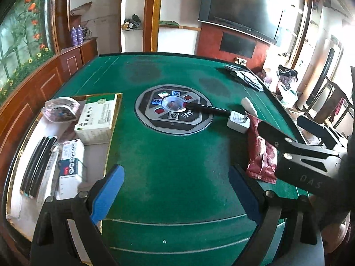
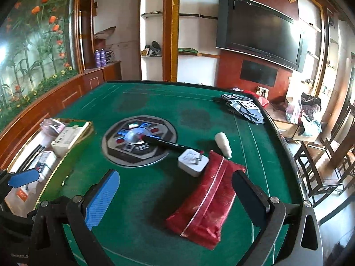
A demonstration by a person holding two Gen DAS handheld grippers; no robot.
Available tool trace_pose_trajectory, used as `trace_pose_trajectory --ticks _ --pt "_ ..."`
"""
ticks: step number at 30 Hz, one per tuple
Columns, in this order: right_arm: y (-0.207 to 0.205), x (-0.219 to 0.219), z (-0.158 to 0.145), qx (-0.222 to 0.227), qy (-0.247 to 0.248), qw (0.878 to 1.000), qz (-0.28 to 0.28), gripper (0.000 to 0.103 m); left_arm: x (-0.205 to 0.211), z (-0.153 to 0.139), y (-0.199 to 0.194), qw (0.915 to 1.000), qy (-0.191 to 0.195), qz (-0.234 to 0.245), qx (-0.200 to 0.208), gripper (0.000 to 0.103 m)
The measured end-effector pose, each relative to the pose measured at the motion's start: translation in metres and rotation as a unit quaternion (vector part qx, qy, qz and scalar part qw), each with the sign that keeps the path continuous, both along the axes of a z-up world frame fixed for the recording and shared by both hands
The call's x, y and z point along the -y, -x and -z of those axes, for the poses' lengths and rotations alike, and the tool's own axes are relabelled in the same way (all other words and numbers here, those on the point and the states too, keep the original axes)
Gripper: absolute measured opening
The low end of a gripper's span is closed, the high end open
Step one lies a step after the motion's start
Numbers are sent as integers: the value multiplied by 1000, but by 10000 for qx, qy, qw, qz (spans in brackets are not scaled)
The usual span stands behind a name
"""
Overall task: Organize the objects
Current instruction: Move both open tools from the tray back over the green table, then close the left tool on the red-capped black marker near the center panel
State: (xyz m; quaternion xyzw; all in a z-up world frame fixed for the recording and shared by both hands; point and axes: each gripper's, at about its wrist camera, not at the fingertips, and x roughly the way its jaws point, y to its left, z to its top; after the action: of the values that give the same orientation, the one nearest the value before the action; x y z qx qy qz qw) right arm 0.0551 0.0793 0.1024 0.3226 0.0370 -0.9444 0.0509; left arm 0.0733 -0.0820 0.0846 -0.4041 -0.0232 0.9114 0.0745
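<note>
A gold-rimmed tray (image 1: 112, 119) at the table's left holds a white medicine box (image 1: 96, 116), a smaller box (image 1: 72, 155), a pink pouch (image 1: 61, 109) and black sticks (image 1: 37, 166). On the green felt lie a red packet (image 2: 206, 197), a white charger plug (image 2: 193, 161), a black pen (image 2: 168, 143) and a small white bottle (image 2: 224, 145). My left gripper (image 1: 175, 190) is open and empty over bare felt beside the tray. My right gripper (image 2: 175, 195) is open, low over the red packet's left part; it shows in the left wrist view (image 1: 310, 153).
A round control panel (image 1: 174, 113) sits in the table's middle. A pile of playing cards (image 2: 244, 108) lies at the far right corner. Chairs (image 2: 321, 166) stand off the right edge. Wooden cabinets line the left wall.
</note>
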Motion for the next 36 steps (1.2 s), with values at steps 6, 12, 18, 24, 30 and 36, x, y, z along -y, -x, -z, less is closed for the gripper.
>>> trace_pose_trajectory --ticks 6,12,18,24,30,36 --pt "21 -18 6 71 -118 9999 49 103 -9 13 23 9996 -71 -12 261 94" --pt "58 -78 1 121 111 9982 572 103 -23 23 55 9989 -195 12 436 94" --pt "70 -163 24 547 1676 9776 1146 103 -46 26 113 9977 -447 62 496 94" --pt "69 -170 24 521 1897 9724 1252 103 -90 46 199 9978 39 449 478 94" --pt "77 -166 26 559 1819 9738 1244 103 -114 76 247 9900 439 979 915 94" --pt "81 -174 35 750 1973 9685 1324 103 -137 79 221 9760 298 1814 1166 94"
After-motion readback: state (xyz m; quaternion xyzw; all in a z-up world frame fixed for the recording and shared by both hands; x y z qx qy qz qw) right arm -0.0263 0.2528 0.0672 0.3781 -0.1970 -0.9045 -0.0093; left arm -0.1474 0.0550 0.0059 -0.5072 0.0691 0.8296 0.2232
